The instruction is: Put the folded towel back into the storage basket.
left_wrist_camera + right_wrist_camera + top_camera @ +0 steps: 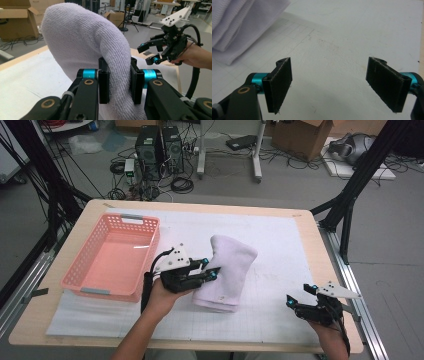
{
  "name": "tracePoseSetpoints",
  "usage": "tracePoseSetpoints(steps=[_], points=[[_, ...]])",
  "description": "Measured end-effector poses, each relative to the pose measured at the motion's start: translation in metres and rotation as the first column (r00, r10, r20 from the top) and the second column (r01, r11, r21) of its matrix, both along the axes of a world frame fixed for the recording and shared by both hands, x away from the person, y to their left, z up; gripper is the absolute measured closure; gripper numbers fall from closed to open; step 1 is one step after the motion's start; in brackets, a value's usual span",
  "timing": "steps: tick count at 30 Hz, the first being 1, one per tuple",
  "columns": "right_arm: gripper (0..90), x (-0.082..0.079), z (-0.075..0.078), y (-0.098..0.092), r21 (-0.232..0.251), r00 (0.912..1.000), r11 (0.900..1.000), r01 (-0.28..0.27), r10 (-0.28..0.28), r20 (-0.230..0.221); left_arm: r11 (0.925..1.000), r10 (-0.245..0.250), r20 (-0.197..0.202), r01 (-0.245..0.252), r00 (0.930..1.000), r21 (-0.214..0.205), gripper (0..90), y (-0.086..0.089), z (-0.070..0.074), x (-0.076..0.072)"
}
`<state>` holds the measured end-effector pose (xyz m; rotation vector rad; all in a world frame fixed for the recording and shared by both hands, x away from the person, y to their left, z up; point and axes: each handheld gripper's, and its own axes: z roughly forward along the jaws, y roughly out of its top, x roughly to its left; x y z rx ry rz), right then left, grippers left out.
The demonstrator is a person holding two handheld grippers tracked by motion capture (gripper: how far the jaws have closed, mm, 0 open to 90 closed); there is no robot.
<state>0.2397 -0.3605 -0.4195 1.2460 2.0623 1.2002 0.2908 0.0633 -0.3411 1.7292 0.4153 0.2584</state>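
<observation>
A folded white towel [226, 270] lies on the white mat in the middle of the table, its far part lifted into a hump. My left gripper [210, 269] is shut on the towel's left edge. In the left gripper view the thick terry fold of the towel [82, 42] is squeezed between both pads [103, 86] and arches up and away over them. My right gripper [300, 296] rests near the table's front right corner, open, with nothing between its pads [279, 82]. The towel's hemmed edge [234, 27] lies off to the upper left in the right gripper view.
A pink plastic basket [80, 280] stands empty on the left of the table, just beside my left hand. The white gridded mat [280, 245] covers most of the wooden table top. Beyond the table are computer towers [159, 150], cables and cardboard boxes [305, 137].
</observation>
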Motion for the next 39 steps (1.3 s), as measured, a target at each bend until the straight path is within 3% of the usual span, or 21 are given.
tracePoseSetpoints(steps=[3,20,39], points=[[20.1,0.0,0.0,-0.001,-0.003,1.0,1.0,0.001,-0.001,0.003,1.0,0.001,0.007,-0.001,1.0,-0.003,74.7,0.006,0.005,0.001],[20.1,0.002,0.001,0.002,0.014,1.0,0.9999,0.001,-0.002,0.009,0.9984,0.056,0.057,-0.055,0.9968,-0.013,74.8,0.08,0.049,0.004],[20.1,0.002,0.001,0.008,0.006,1.0,1.0,0.0,0.0,0.003,0.9914,0.122,0.067,-0.118,0.9903,-0.057,74.8,0.151,0.064,0.006]])
